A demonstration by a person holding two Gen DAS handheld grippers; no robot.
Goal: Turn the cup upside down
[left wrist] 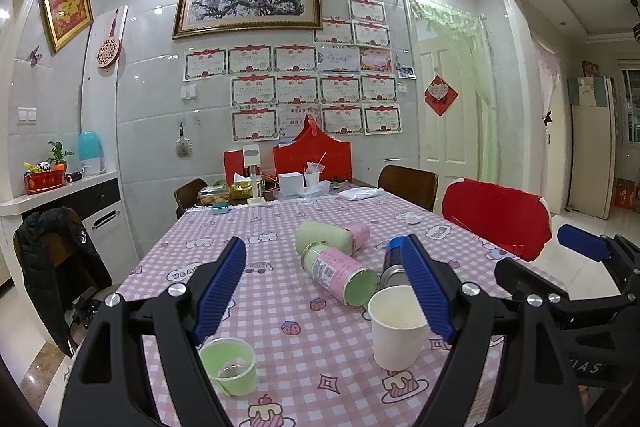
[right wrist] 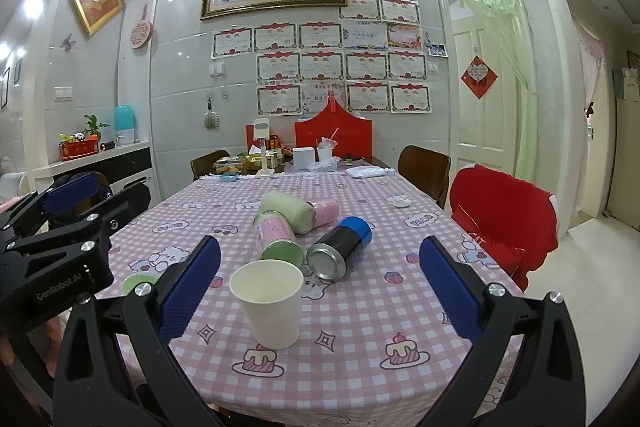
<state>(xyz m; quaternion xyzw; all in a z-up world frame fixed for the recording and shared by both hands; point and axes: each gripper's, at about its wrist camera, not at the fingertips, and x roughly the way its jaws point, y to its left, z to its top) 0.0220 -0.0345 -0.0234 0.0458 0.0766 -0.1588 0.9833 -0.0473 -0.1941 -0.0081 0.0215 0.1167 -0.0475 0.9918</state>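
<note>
A white paper cup (right wrist: pixel 271 303) stands upright, mouth up, on the pink checked tablecloth (right wrist: pixel 360 307) near the front edge. It also shows in the left wrist view (left wrist: pixel 396 327), partly behind the right finger. My right gripper (right wrist: pixel 320 291) is open and empty, its blue-padded fingers (right wrist: pixel 188 291) wide on either side of the cup and a little short of it. My left gripper (left wrist: pixel 324 287) is open and empty, left of the cup. A small green plastic cup (left wrist: pixel 230 365) stands upright below the left gripper's left finger.
Two pink-and-green canisters (right wrist: pixel 278 235) and a green-ended roll (right wrist: pixel 290 211) lie on their sides behind the white cup, with a blue can (right wrist: pixel 340 247) lying beside them. Clutter sits at the table's far end. A red-covered chair (right wrist: pixel 504 223) stands at the right.
</note>
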